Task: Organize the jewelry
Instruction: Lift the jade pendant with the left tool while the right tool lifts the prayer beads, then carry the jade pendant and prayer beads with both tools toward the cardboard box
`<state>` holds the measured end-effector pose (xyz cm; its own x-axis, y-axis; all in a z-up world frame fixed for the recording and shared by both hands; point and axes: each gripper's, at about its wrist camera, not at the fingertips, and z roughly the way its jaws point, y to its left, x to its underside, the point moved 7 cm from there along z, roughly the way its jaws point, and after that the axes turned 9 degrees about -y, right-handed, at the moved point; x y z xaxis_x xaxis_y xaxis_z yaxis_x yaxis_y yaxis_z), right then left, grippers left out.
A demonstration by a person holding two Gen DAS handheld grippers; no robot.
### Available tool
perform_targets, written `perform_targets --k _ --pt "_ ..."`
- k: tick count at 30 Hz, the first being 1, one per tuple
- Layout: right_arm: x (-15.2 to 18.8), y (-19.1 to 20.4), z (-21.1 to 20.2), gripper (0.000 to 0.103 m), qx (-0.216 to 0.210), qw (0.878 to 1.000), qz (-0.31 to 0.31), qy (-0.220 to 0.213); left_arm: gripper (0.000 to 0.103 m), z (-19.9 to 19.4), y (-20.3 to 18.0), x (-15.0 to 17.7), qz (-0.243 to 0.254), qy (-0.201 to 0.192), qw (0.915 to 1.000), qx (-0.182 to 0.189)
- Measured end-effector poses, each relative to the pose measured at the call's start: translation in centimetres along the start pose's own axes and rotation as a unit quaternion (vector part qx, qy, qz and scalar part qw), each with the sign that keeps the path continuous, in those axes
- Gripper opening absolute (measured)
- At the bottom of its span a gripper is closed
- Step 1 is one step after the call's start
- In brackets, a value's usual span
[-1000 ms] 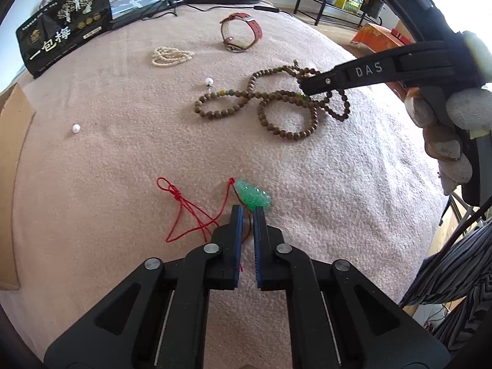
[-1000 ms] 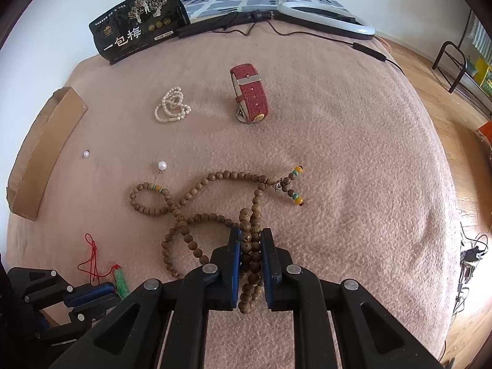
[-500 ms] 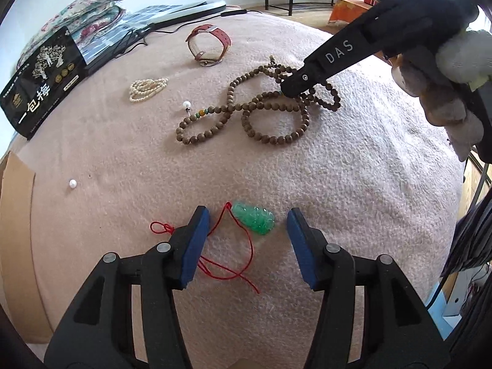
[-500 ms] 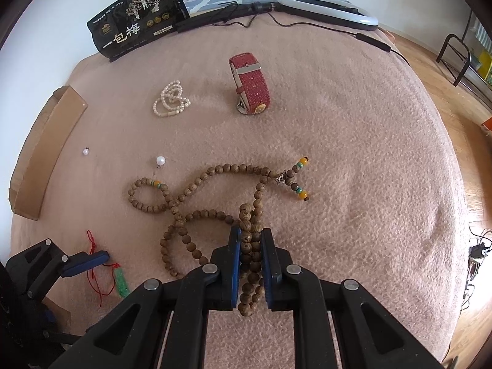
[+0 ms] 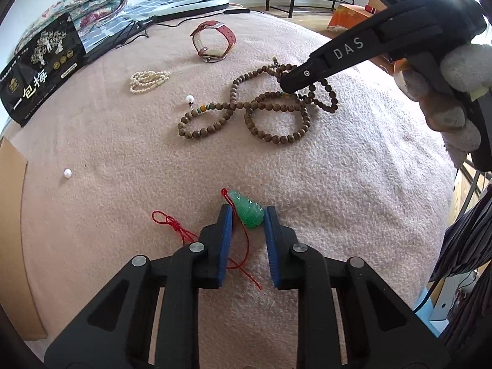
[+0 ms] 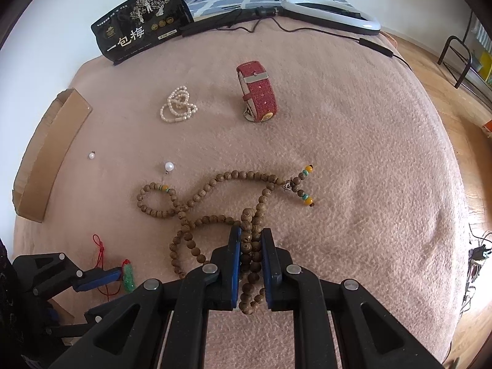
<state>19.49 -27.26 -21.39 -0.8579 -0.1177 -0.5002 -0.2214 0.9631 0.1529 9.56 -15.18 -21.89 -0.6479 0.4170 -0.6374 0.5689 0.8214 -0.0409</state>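
Observation:
A green jade pendant [image 5: 249,212] on a red cord [image 5: 181,230] lies on the pink blanket. My left gripper [image 5: 247,215] is open, its blue pads on either side of the pendant, not clamped; it also shows in the right wrist view [image 6: 123,276]. My right gripper [image 6: 249,236] is shut on several strands of the long brown wooden bead necklace [image 6: 215,184], which sprawls in loops on the blanket [image 5: 246,113].
A red watch [image 6: 258,92], a pearl bracelet [image 6: 178,104] and two loose pearls [image 6: 168,166] [image 6: 91,155] lie farther back. A cardboard box [image 6: 46,153] sits at the left edge. A black snack bag [image 6: 141,37], cables and a ring light line the back.
My left gripper opened wide from shut, then narrowed around the green pendant and moved forward to it. My right gripper stayed shut on the wooden beads.

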Motion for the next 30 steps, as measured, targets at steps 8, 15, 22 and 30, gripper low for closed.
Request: perform_targets --k 8,15,22,30 --pt "-0.3 0.1 -0.4 0.01 0.0 1.0 0.003 -0.006 0.02 -0.2 0.8 -0.2 -0.04 -0.002 0.9991 0.01" --pt "-1.2 0.3 -1.3 0.01 -0.009 1.0 0.007 -0.019 0.02 -1.5 1.1 -1.3 -0.056 -0.021 0.9981 0.012" --pt "-2.8 1.1 -3.5 0.01 -0.024 0.998 0.014 -0.049 0.02 -4.3 2.4 -3.7 -0.087 -0.064 0.9941 0.011" --pt "-5.4 2.8 -7.4 0.01 -0.038 0.994 0.006 -0.103 0.02 -8.4 5.8 -6.4 -0.124 -0.119 0.985 -0.016"
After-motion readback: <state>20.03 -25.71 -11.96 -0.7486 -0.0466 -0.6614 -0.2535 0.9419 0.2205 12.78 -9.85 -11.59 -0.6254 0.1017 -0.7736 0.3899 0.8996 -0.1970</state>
